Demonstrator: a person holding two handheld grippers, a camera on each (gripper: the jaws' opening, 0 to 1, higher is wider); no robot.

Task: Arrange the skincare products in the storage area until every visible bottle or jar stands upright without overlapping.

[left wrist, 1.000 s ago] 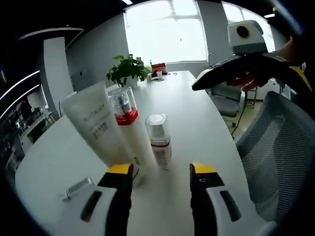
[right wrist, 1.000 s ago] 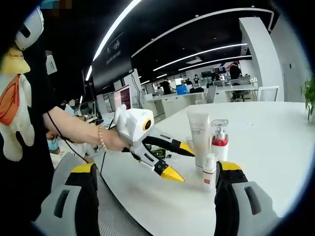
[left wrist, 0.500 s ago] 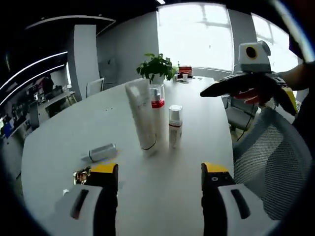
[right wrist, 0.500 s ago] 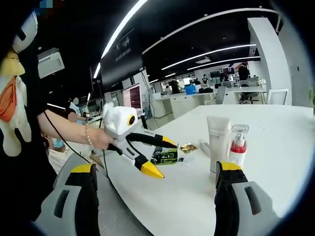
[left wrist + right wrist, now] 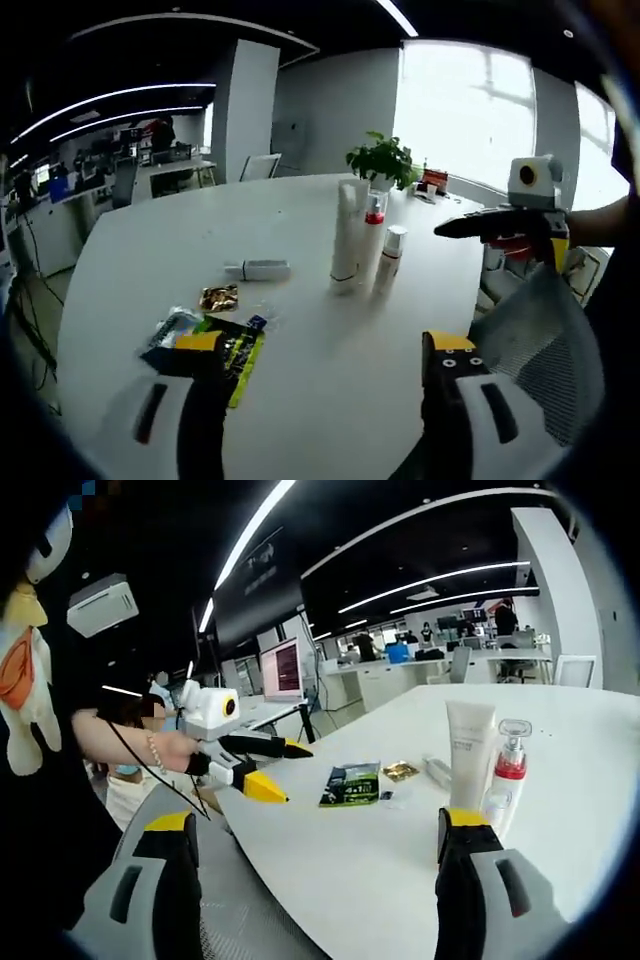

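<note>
A big white counter (image 5: 300,380) is seen in the left gripper view. At the left, close to the left gripper (image 5: 325,345), a dark packet (image 5: 205,345) lies flat, and a small gold packet (image 5: 218,297) lies just past it. A little further on, a small silver tube (image 5: 258,270) is seen lying on its side. To the right of it, three things stand upright in a tight row: a tall white tube (image 5: 347,236), a clear bottle (image 5: 372,235) with a red band, and a short pump bottle (image 5: 389,260). A green plant (image 5: 383,158) is seen behind them, far back on the counter. At the right, the right gripper (image 5: 505,225) is held in a hand over the counter's edge, beside a mesh chair (image 5: 535,345). The left gripper's fingers are wide open and nothing is held. In the right gripper view, the left gripper (image 5: 268,767) is seen at the left, held in a hand, fingers spread. The dark packet (image 5: 352,784) and the gold packet (image 5: 401,771) lie in the middle. At the right, the tube (image 5: 470,752) and the bottle (image 5: 505,771) stand upright, side by side. The right gripper's (image 5: 315,825) fingers are wide open too, with nothing between them.
</note>
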